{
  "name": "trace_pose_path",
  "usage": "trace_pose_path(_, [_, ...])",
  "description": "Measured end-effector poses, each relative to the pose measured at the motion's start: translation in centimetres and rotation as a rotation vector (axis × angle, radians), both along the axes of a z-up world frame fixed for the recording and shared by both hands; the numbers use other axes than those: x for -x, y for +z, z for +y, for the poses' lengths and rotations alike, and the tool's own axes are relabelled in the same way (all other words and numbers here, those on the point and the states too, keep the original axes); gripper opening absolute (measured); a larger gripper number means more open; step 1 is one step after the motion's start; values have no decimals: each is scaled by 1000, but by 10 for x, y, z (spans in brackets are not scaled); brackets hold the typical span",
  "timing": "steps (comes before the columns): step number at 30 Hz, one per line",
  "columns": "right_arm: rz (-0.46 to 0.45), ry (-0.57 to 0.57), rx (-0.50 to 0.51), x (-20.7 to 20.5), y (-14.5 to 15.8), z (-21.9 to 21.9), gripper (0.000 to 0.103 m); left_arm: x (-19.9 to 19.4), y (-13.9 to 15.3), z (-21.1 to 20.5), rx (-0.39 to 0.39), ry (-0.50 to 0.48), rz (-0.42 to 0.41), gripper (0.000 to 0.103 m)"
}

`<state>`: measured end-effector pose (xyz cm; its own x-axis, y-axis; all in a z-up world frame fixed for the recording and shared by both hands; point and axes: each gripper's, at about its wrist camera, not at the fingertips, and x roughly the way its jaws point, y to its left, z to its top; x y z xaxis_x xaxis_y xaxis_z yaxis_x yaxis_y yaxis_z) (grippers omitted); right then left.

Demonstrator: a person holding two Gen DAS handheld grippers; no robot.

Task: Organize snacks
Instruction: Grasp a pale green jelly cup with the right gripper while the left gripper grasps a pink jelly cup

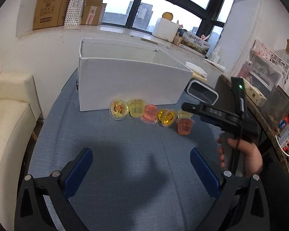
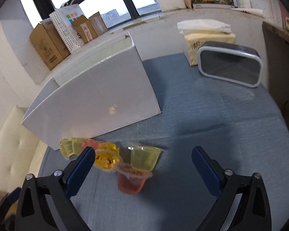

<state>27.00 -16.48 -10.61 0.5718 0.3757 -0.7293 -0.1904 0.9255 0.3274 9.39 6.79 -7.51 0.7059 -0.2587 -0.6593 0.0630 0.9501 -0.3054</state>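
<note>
A white open box [image 1: 129, 84] stands on the blue tablecloth [image 1: 125, 154]. Several jelly cups lie in a row along its front: a yellow one [image 1: 117, 109], a pale yellow one [image 1: 136, 108], a pink one [image 1: 150, 113], an amber one [image 1: 166, 117] and an orange-red one [image 1: 185, 127]. My left gripper [image 1: 141, 165] hangs open over bare cloth, well short of the row. A hand holds my right gripper [image 1: 192, 113] at the row's right end. In the right wrist view my right gripper [image 2: 143, 151] is open; the orange-red cup [image 2: 132, 181] and a yellow-green cup [image 2: 144, 158] sit between its fingers, untouched.
A dark white-rimmed case [image 2: 231, 67] and a yellow tissue pack [image 2: 208, 38] stand on the cloth to the right of the box. A cream sofa [image 1: 7, 115] is left of the table. Cardboard boxes [image 1: 50, 5] line the windowsill. A cluttered shelf [image 1: 275, 100] is at the right.
</note>
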Motion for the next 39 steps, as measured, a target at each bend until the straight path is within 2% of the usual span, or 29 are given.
trace_pose_path(1, [11, -3, -2, -2, -2, 1, 84, -1, -1, 0, 1, -1, 2, 103])
trace_pose_path(2, [31, -12, -4, -5, -6, 1, 64, -1, -2, 0, 2, -4, 5, 103])
trace_pose_path(3, [51, -27, -5, -10, -9, 2, 50, -1, -3, 0, 4, -2, 8, 103])
trace_pose_path(5, [92, -39, -15, -14, -18, 0, 47, -2, -6, -2, 0, 2, 12, 103])
trace_pose_path(12, [52, -5, -56, -8, -16, -9, 46, -19, -16, -29, -32, -71, 39, 103])
trace_pose_path(15, [9, 1, -47, 6, -3, -16, 46, -31, -20, -50, -92, -116, 58, 103])
trace_pose_path(20, [-59, 8, -39, 34, 22, -41, 46, -55, -25, -89, -84, -201, 79, 103])
trace_pose_path(26, [-118, -51, -40, 68, 47, -91, 46, -92, -39, -121, -45, -174, 137, 103])
trace_pose_path(31, [-131, -93, -64, 90, 51, -122, 46, -120, -51, -138, -29, -141, 161, 102])
trace_pose_path(34, [-124, -106, -76, 97, 48, -133, 46, -132, -58, -142, -17, -126, 180, 96])
trace_pose_path(36, [-121, -114, -87, 99, 47, -137, 46, -137, -58, -145, -16, -122, 177, 80])
trace_pose_path(38, [-117, -122, -96, 101, 45, -143, 46, -140, -58, -144, 2, -125, 188, 49])
trace_pose_path(39, [-116, -123, -103, 101, 45, -144, 46, -140, -58, -144, 6, -132, 187, 49])
